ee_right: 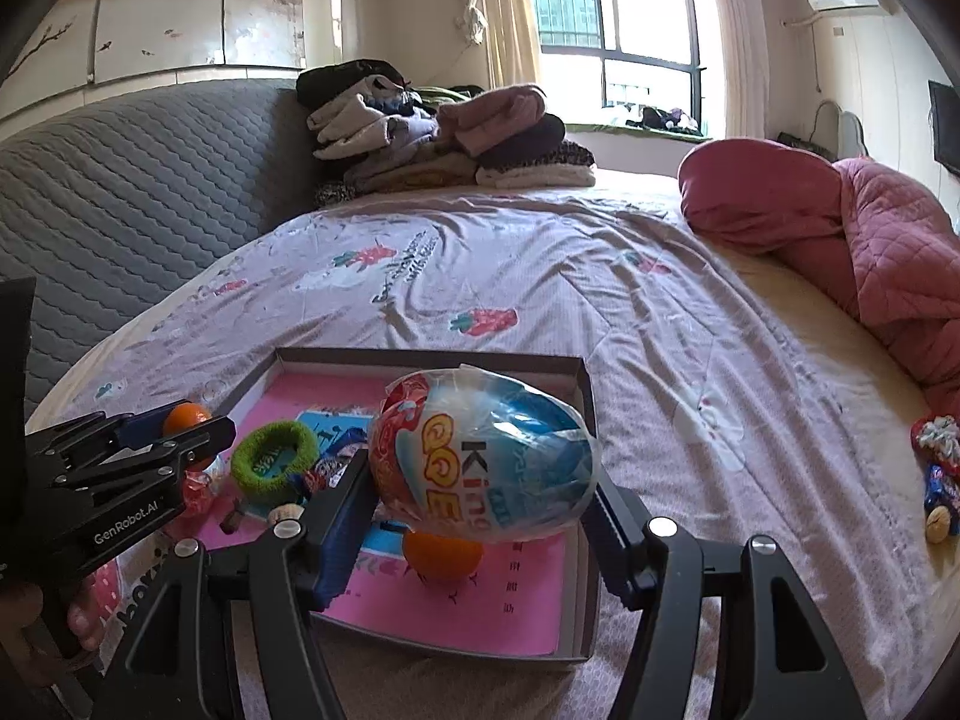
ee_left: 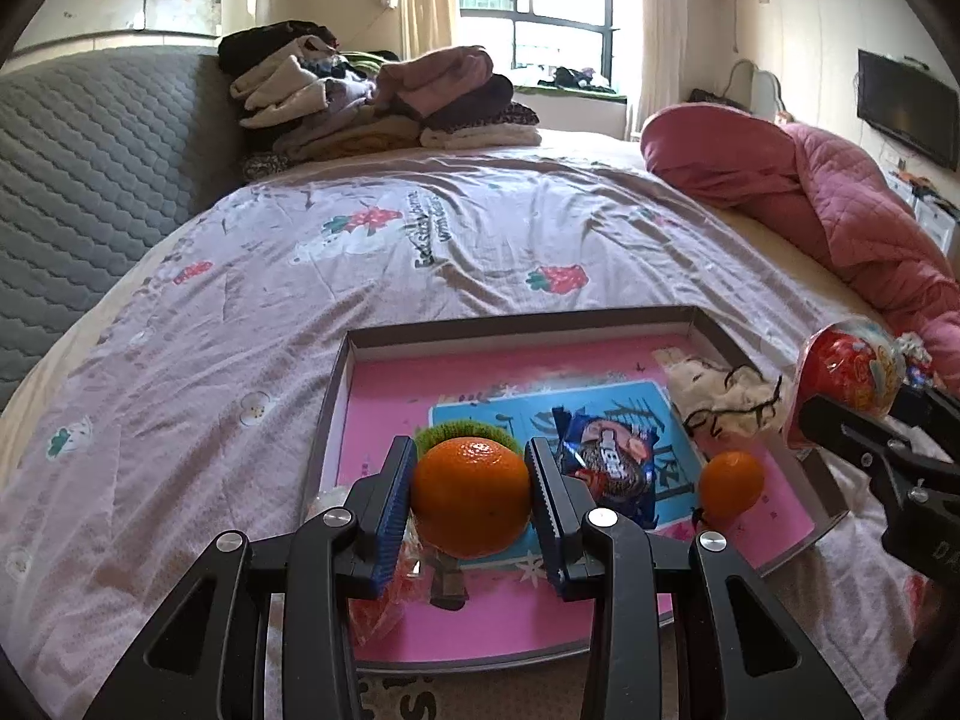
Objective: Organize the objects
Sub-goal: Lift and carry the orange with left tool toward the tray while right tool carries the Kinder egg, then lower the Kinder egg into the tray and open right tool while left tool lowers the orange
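A shallow box tray [ee_left: 516, 321] with a pink floor lies on the bed; it also shows in the right wrist view [ee_right: 585, 396]. My left gripper [ee_left: 471, 501] is shut on an orange [ee_left: 471, 495] above the tray's near left part. My right gripper [ee_right: 483, 480] is shut on a large wrapped toy egg [ee_right: 486, 462], above the tray's right side; the egg also shows in the left wrist view [ee_left: 852, 369]. In the tray lie a second orange [ee_left: 731, 483], a blue snack packet [ee_left: 606, 462], a green hair band [ee_right: 274, 459] and a white cloth with black string [ee_left: 720, 393].
The bed has a pink printed sheet [ee_left: 420, 252]. Folded clothes [ee_left: 372, 102] are stacked at the back by a grey padded headboard [ee_left: 90, 180]. A pink quilt [ee_left: 840, 198] lies at the right. Small wrapped items [ee_right: 936, 480] lie on the sheet right of the tray.
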Action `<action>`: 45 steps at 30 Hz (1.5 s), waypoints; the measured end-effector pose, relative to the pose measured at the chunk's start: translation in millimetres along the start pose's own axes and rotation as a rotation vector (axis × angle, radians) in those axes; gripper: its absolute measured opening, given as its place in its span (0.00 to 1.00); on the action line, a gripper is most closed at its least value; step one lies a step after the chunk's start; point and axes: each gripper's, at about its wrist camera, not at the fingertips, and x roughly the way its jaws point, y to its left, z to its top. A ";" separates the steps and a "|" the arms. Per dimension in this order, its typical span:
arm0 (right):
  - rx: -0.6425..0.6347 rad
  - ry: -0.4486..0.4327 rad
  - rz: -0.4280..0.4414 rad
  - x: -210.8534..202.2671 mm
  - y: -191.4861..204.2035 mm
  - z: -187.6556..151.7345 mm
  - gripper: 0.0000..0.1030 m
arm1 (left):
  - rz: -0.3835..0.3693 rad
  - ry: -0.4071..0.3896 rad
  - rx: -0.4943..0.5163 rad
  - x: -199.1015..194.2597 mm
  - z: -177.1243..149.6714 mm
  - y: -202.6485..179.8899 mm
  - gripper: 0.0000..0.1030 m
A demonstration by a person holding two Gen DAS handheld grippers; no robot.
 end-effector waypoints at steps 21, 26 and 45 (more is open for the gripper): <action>-0.007 0.106 -0.010 21.4 -1.1 -24.9 0.63 | -0.011 0.075 0.009 20.0 -20.3 -4.7 0.37; -0.020 0.119 -0.019 23.8 1.1 -28.7 0.63 | -0.003 0.082 0.018 23.2 -24.3 -6.5 0.37; 0.007 0.122 -0.059 27.1 -9.4 -34.6 0.63 | 0.010 0.090 0.026 26.5 -30.3 -7.8 0.37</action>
